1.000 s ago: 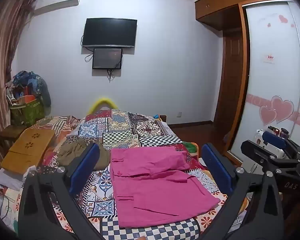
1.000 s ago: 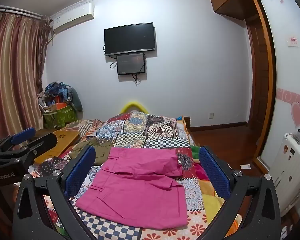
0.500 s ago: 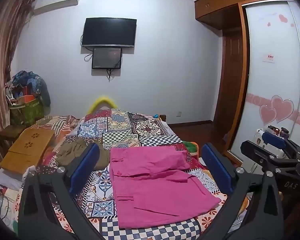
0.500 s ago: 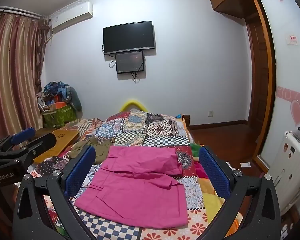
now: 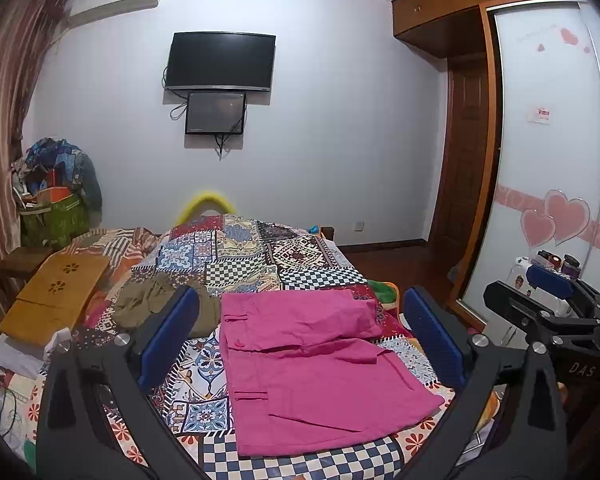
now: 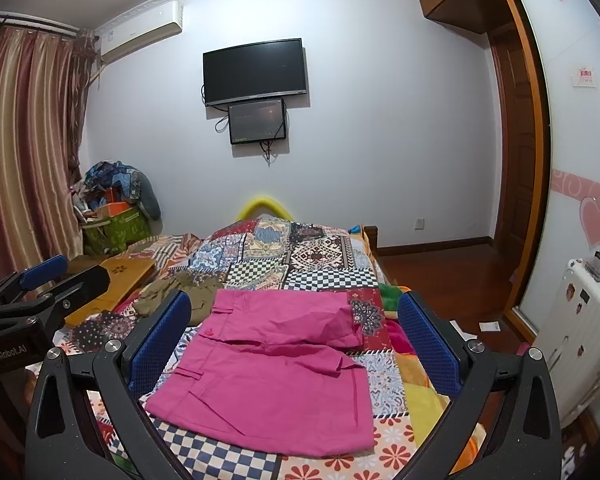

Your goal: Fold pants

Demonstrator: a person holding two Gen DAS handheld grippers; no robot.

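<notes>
— Nothing much is moving; I'm holding both grippers up, fingers wide apart, gripping nothing.
— Pants?
— Pink pants [image 5: 316, 364] are lying flat on the bed [image 5: 240, 268]. I'm reaching down next.

Both wrist cameras looked forward along their open blue-padded fingers, from above the near end of the bed [image 5: 236, 256] toward the far wall and its television [image 5: 220, 62]. The left view sat further left, catching the right gripper [image 5: 548, 284] at its right edge; the right view caught the left gripper [image 6: 44, 272] at its left. Both shared the pink pants [image 5: 312, 364].
</notes>
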